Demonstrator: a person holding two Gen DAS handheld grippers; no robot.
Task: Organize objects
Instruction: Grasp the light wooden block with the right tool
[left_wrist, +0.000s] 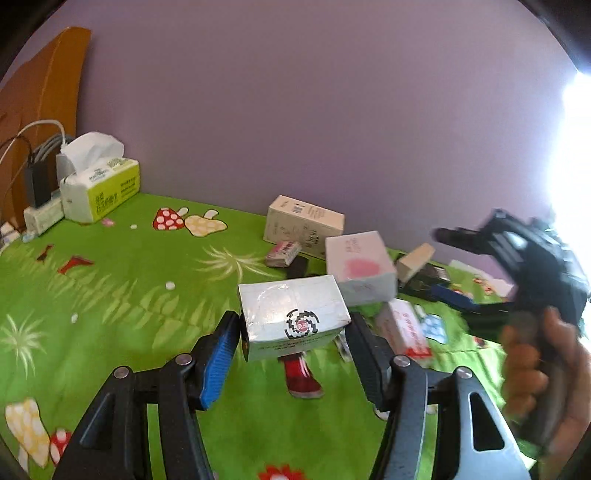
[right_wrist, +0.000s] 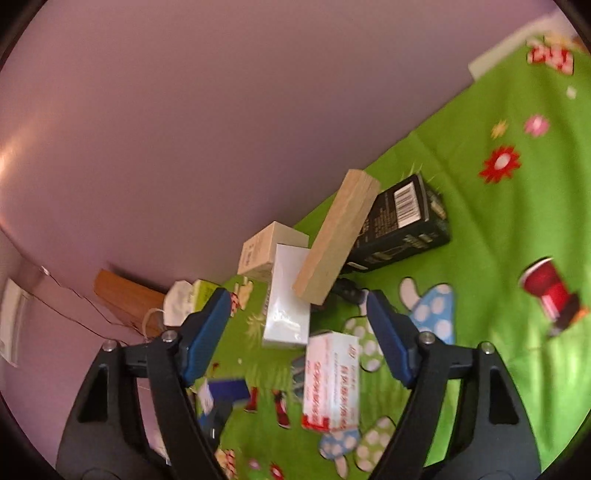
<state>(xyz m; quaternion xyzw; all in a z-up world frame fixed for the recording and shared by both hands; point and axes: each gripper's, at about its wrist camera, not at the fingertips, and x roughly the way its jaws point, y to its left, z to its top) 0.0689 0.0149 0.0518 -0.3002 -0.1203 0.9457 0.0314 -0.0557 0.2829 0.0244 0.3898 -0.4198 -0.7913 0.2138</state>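
My left gripper (left_wrist: 293, 322) is shut on a white box with a round black mark (left_wrist: 291, 314), its blue pads (left_wrist: 221, 354) pressed on both short sides, above the green cloth (left_wrist: 110, 295). To its right a hand (left_wrist: 532, 373) holds my right gripper (left_wrist: 448, 266), which points at the pile of boxes. In the right wrist view, my right gripper (right_wrist: 297, 295) is open and grips nothing. Beyond its fingers lie a white box (right_wrist: 286, 306) and a red-and-white box (right_wrist: 332, 380). A wooden block (right_wrist: 338, 236) leans on a black box (right_wrist: 402, 221).
Against the purple wall stand a cream box (left_wrist: 303, 225) and a pink-and-white box (left_wrist: 360, 266), with a small pink pack (left_wrist: 282, 253) in front. A tissue pack (left_wrist: 99, 188) and a power strip with chargers (left_wrist: 40, 218) sit at the far left.
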